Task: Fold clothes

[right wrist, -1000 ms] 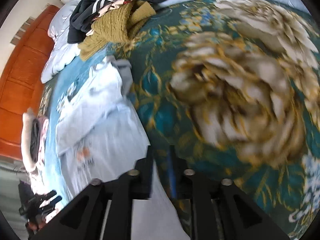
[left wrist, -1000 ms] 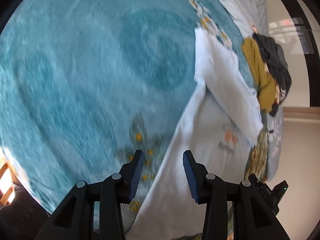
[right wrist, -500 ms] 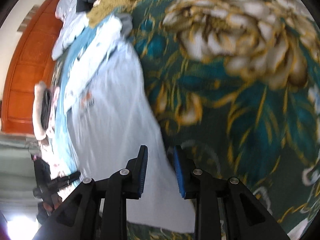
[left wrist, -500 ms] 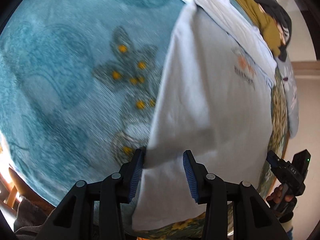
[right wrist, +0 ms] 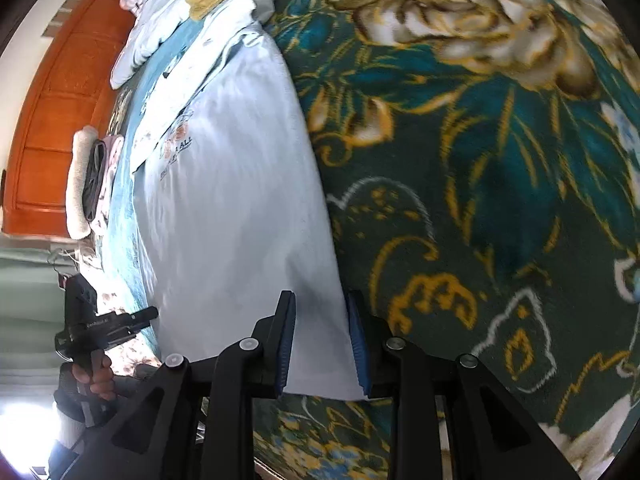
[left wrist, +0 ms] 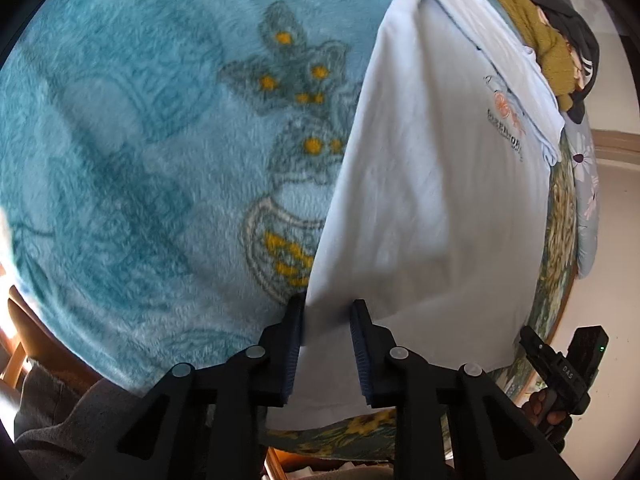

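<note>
Now both grippers' fingers (left wrist: 298, 336) astride shirt (left wrist: 432, 200) hem

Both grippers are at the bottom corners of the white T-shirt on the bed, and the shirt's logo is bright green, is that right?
Not quite. The logo on the T-shirt is orange with dark lettering, as the left wrist view shows. The left gripper and right gripper are at its bottom corners.

Ahead and left of the left hand-held gripper I see a light blue fleece blanket (left wrist: 140, 140). Ahead and right of the right hand-held gripper lies a dark green floral blanket (right wrist: 500, 184). I note an orange wooden headboard (right wrist: 52, 120) far left.
</note>
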`<state>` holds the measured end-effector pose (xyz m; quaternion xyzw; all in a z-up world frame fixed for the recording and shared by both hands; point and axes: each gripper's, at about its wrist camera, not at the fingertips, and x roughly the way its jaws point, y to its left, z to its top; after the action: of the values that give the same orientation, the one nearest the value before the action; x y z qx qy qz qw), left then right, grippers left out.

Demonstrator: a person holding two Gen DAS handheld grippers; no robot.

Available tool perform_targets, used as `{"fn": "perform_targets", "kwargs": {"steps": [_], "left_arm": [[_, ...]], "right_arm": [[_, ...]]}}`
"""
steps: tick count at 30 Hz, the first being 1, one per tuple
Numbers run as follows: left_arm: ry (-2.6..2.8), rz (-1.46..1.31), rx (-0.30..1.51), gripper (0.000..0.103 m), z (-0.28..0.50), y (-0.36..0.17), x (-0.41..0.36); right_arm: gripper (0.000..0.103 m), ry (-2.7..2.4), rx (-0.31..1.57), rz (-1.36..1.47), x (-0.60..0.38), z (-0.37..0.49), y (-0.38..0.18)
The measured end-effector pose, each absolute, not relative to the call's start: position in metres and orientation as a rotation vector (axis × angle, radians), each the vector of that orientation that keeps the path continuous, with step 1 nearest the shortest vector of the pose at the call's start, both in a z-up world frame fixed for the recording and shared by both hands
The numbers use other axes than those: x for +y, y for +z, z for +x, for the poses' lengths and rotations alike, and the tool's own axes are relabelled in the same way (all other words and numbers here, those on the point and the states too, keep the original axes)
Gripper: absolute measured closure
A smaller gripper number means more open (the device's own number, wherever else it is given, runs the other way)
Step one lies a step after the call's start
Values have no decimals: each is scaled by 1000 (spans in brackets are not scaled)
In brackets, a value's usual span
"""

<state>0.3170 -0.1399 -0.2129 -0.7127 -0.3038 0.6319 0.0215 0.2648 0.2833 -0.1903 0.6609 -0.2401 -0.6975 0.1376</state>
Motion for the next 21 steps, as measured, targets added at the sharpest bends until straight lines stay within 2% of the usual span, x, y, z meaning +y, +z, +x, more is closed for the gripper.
{"fn": "perform_targets", "kwargs": {"steps": [6,10,11,12,16,19,20,21], "left_arm": [[1965,-2242,-909,84,324,-212,-140],[1970,-2250,-891,85,328,-210,-140],[1971,-2252,-887,85,328,-210,-140],[1971,-2254,-884,85,329,-210,-140],[1975,-2263,-869,85,334,-209,-141],[1975,-2266,-865,85,339,-209,-142],[1975,-2267,-866,85,340,-209,-143],[1975,-2267,-867,85,343,-209,-143]], "right_arm": [[76,-2031,-685,1917,280,269,-191],[76,-2131,-661,1882,285,262,-182],[73,-2145,-658,1877,286,260,-181],[64,-2156,-656,1873,286,258,-181],[56,-2156,-666,1881,279,258,-190],[56,-2148,-612,1873,266,258,-189],[59,-2141,-600,1871,263,257,-189],[71,-2130,-593,1873,260,257,-190]]}}
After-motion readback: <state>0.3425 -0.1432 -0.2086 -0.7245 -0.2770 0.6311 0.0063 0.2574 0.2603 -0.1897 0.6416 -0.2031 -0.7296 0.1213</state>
